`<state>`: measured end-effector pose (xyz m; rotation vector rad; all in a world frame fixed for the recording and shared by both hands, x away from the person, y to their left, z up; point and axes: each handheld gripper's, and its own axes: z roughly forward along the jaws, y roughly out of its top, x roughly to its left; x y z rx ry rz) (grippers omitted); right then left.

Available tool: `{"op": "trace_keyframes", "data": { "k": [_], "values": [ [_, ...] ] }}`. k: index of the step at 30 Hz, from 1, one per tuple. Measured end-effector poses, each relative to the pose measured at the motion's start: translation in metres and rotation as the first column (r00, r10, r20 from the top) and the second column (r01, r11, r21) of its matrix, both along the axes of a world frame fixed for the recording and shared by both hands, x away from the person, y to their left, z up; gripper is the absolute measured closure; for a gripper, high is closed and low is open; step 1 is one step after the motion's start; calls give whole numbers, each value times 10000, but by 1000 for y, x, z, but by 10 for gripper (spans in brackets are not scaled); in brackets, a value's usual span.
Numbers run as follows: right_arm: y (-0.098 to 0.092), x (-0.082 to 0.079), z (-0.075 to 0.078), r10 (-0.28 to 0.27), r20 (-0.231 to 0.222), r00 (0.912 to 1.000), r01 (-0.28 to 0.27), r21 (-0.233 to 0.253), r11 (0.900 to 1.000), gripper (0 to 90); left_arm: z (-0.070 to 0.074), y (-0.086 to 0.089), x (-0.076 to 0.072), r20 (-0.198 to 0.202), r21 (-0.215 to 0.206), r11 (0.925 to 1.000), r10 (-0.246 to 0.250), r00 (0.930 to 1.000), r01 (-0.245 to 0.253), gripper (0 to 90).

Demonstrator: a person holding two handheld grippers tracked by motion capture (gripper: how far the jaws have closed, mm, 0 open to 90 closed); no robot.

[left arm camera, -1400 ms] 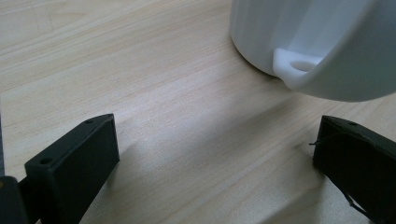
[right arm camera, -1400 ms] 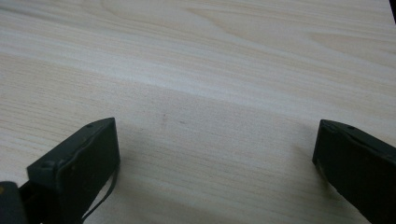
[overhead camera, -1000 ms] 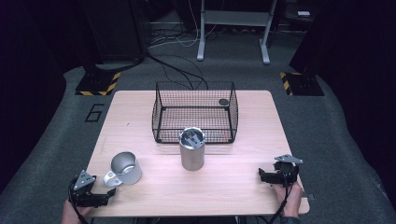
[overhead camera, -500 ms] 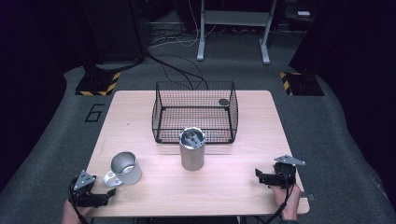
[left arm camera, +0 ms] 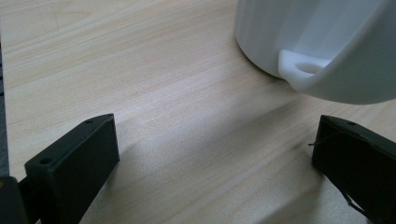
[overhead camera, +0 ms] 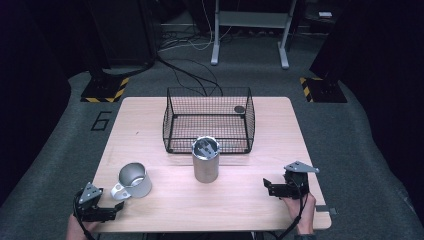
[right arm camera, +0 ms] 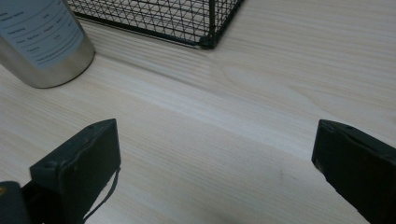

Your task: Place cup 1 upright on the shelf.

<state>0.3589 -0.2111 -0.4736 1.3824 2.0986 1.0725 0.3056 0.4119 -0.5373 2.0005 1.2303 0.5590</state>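
Standing on a pale wooden table (overhead camera: 150, 120), grey carpet (overhead camera: 60, 135) around.

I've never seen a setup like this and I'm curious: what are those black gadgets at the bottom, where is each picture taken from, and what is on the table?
There is no robot here. A person holds a hand-held clamp with two black jaws in each hand: the left gripper and the right gripper. The wide picture comes from a fixed camera above the person's side of the wooden table, looking forward and down. The two close pictures come from small cameras riding on the grippers, each looking out between its own jaws.

On the table stand a black wire basket, a metal canister just in front of it, and a mug with a white handle, close to the left gripper. A small dark round thing lies in the basket's far right corner.

Both grippers are open and hold nothing.
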Motion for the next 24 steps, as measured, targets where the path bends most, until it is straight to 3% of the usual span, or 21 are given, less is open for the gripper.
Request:
{"op": "trace_keyframes", "data": {
  "k": [11,24],
  "values": [
    [31,5,10,989,72,9951,-989,-10,9951,5,0,0,0,-3,2,10000,5,10000,-5,4],
    [70,13,20,2141,110,9767,-2142,45,9768,1,0,0,0,14,17,10000,52,10000,-52,4]
  ]
}}
